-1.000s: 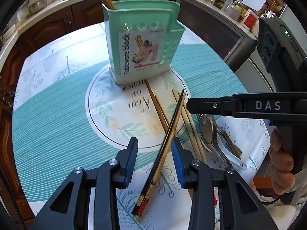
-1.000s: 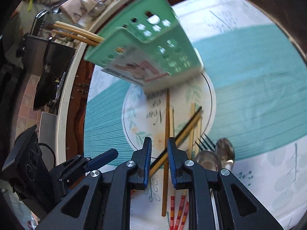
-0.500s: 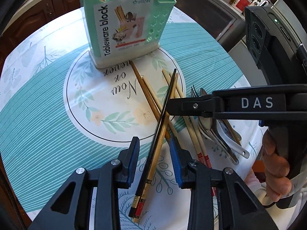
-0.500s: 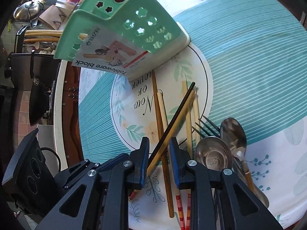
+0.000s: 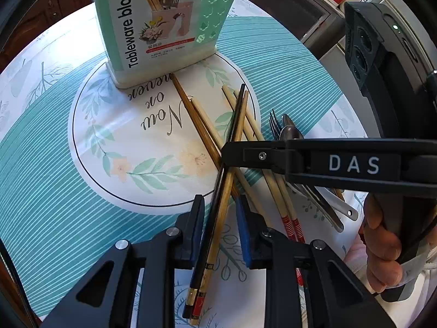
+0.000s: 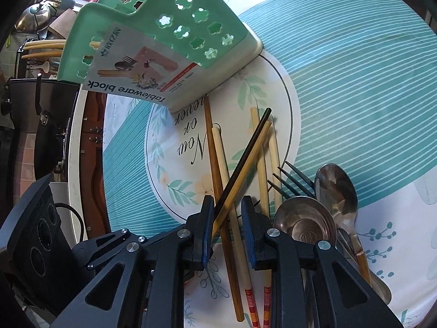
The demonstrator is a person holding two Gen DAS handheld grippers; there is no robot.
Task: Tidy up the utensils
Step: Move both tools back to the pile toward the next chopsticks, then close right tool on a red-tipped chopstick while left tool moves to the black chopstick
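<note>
- Left wrist view: the left gripper (image 5: 220, 228) has its blue-padded jaws apart, straddling a crossed pair of chopsticks, one black (image 5: 218, 191) and one tan bamboo (image 5: 230, 175); neither pad visibly touches them.
- Long axis of this pair runs from the decorated butt ends below the jaws up and slightly right, tips pointing toward the mint-green plastic utensil holder (image 5: 164, 24).
- Right wrist view: the right gripper (image 6: 226, 231) also has its jaws apart around the same pair; the black chopstick passes just beside the left pad (image 6: 207, 232), contact cannot be told.
- Beneath the pair lie a darker brown chopstick (image 5: 191, 114) and pale chopsticks with red-striped ends (image 5: 289, 221), crossing at an angle and touching the pair.
- Right of the chopsticks, near them, lies a cluster: a black-tined fork (image 6: 295, 180), a round steel spoon (image 6: 304, 227) and an oval steel spoon (image 6: 336, 188), overlapping.
- The right gripper's arm, marked "DAS", crosses above the chopstick pile in the left wrist view, covering part of it.
- The holder stands upright on the far rim of the white printed circle of the teal-striped tablecloth (image 5: 49, 169), with light chopsticks (image 6: 43, 46) already in it.
- Open cloth lies left of the pile; the table edge (image 6: 75, 142) shows in the right wrist view.
</note>
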